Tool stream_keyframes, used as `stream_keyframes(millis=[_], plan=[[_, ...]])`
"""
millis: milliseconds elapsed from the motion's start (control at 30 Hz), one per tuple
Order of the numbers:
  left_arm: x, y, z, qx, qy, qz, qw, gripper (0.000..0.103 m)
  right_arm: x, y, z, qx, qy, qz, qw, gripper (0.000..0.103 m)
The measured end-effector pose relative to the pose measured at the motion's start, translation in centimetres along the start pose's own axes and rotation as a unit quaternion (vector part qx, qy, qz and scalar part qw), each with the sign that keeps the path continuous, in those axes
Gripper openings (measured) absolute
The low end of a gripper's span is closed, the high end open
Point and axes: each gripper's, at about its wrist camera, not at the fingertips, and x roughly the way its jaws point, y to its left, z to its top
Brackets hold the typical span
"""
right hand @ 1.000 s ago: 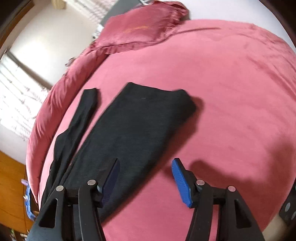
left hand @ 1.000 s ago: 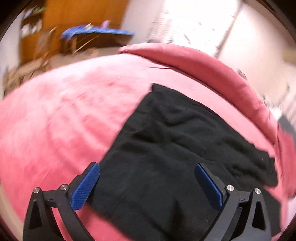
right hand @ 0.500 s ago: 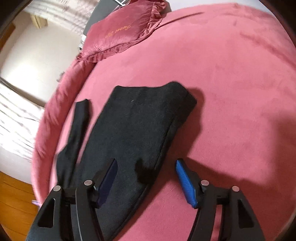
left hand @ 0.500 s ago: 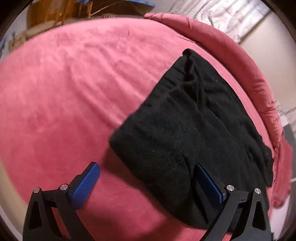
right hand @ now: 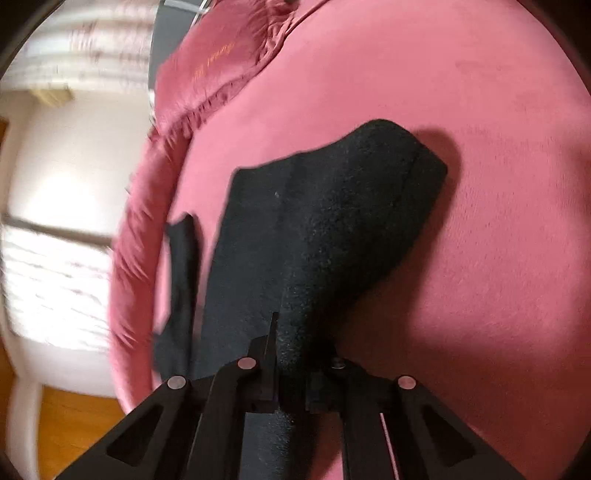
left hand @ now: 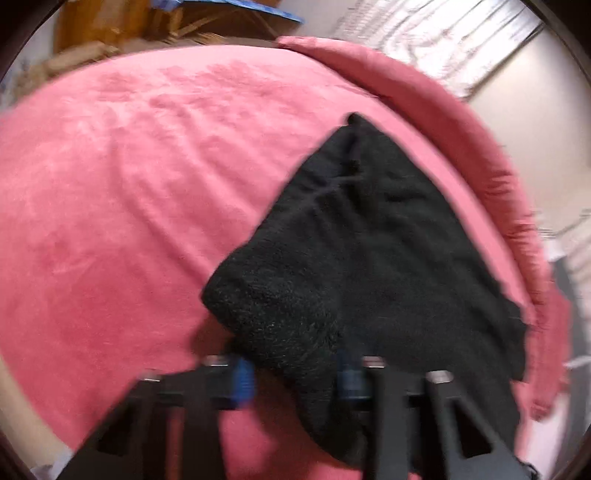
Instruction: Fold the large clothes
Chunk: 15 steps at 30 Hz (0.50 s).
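A black, fuzzy knit garment (left hand: 369,236), already folded into a thick multi-layered slab, lies on a bed covered by a pink plush bedspread (left hand: 122,192), toward the side of the bed nearest the wall. Its nap looks soft and fleecy, with shallow creases across the top layer. In the right wrist view a narrow black strip of it (right hand: 183,280), perhaps a sleeve, trails beside the main body.

The left tool (left hand: 295,380) has just been closing and its blue-padded fingers (left hand: 243,380) now pinch a bulging corner fold of the garment between them. The right tool (right hand: 291,369) has just been closing as well and is clenched on a raised ridge of the garment's edge, the cloth bunched up between its black fingers (right hand: 271,347).

A dark red satin pillow with a frilled edge (right hand: 218,62) lies at the head of the bed. Behind it are pale walls and a bright window with light blinds (left hand: 443,40). Orange-brown wooden furniture (left hand: 99,22) stands beyond the far side of the bed, and a wooden floor (right hand: 70,424) shows below the bed's edge.
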Motion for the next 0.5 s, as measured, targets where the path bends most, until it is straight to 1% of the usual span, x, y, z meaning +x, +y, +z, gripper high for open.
stream_keyframes(millis=[67, 133, 200, 300, 433, 500], plan=[[-1.5, -0.5, 0.7, 0.015, -0.014, -0.019, 0.9996, 0.024, -1.1, 0.5, -0.1, -0.011, -0.009, 0.017, 1.0, 0.007], [-3.0, -1.3, 1.4, 0.014, -0.027, -0.052, 0.9982, 0.023, -2.0, 1.2, -0.2, -0.023, -0.013, 0.023, 0.999, 0.006], [-4.2, -1.4, 1.9, -0.002, -0.035, -0.081, 0.9961, 0.022, -3.4, 1.9, -0.3, -0.024, -0.016, 0.043, 0.999, 0.006], [-6.7, -0.6, 2.6, -0.034, -0.049, -0.134, 0.9892, 0.02, -5.2, 3.0, -0.2, -0.032, -0.019, 0.06, 0.997, 0.006], [-8.6, 1.1, 3.1, -0.049, -0.064, -0.159, 0.984, 0.019, -8.1, 4.7, -0.6, -0.059, -0.024, 0.08, 0.995, 0.006], [-9.5, 2.5, 2.8, -0.057, -0.062, -0.167, 0.9823, 0.018, -9.6, 5.0, -0.9, -0.067, -0.028, 0.088, 0.993, 0.006]])
